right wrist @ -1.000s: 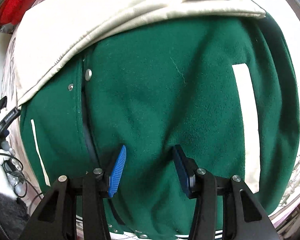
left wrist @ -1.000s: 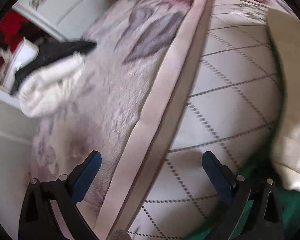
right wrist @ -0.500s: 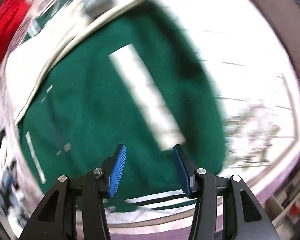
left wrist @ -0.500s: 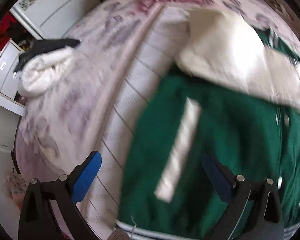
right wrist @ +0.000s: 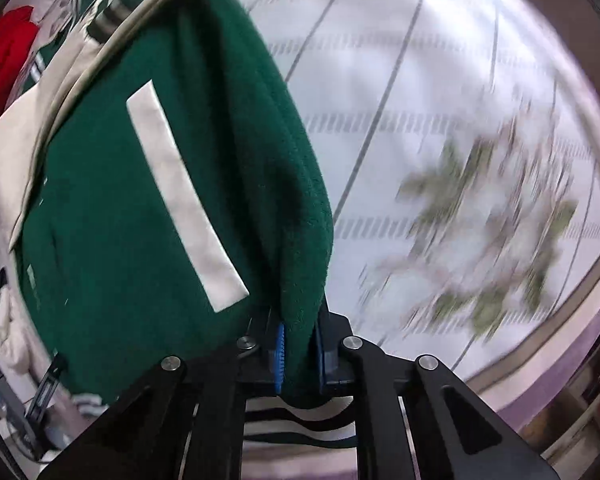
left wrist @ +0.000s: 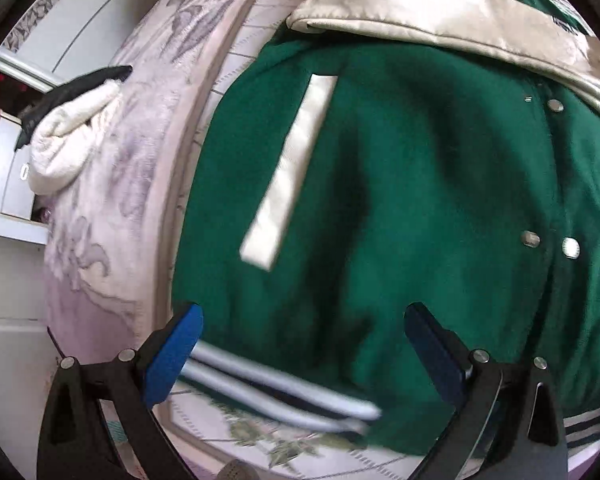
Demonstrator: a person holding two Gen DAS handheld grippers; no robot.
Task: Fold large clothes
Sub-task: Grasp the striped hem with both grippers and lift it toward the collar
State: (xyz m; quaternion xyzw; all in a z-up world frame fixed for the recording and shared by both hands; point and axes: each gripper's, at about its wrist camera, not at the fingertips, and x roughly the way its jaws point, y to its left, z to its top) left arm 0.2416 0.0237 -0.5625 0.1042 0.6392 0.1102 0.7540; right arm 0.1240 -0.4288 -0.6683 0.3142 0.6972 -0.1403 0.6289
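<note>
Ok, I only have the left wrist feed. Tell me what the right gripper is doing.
Observer: The right gripper is shut on the jacket, pinching a fold of green cloth at its side edge.
Operator: Say where on the edge.
Observer: Low on the side, just above the striped hem, beside a cream pocket strip.
Operator: Check what lies past that edge.
Observer: Bare bedspread with a blurred leaf print. Motion blur hides its detail.
Operator: Confirm my left gripper.
Observer: The left gripper is open and holds nothing; the jacket shows between its fingers.
</note>
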